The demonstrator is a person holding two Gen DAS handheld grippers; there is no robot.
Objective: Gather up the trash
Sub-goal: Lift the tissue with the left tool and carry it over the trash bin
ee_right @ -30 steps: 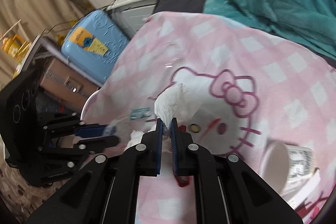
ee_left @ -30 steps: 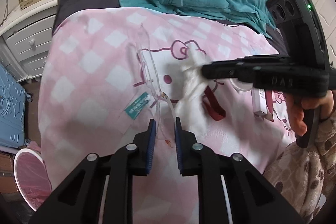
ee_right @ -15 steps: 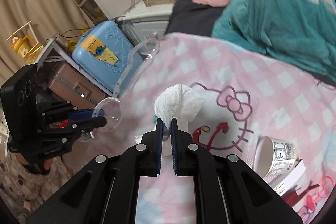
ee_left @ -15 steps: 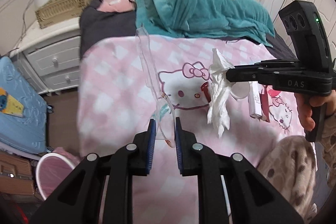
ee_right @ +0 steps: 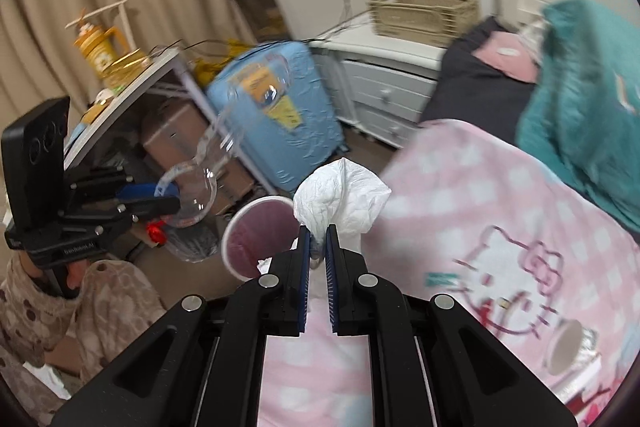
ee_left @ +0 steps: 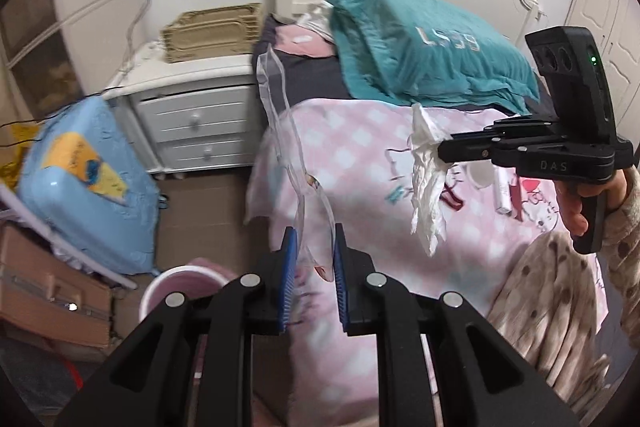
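Observation:
My left gripper [ee_left: 314, 247] is shut on a clear plastic package [ee_left: 280, 131] that stands up from its pads; it also shows in the right wrist view [ee_right: 208, 163]. My right gripper [ee_right: 316, 243] is shut on a crumpled white tissue [ee_right: 340, 195], which hangs from it in the left wrist view [ee_left: 428, 183]. Both are held in the air beside the bed, above a pink round bin [ee_right: 260, 235] on the floor, also seen low in the left wrist view [ee_left: 180, 287].
The bed with a pink checked blanket [ee_left: 360, 155] holds a paper cup [ee_right: 568, 347], a red strip [ee_left: 452, 199] and small packets. A blue suitcase [ee_right: 276, 115], a white nightstand [ee_left: 192, 107], and brown boxes [ee_left: 52, 291] crowd the floor.
Both grippers have lifted their loads off the blanket and swung left, off the bed edge toward the floor and the pink bin.

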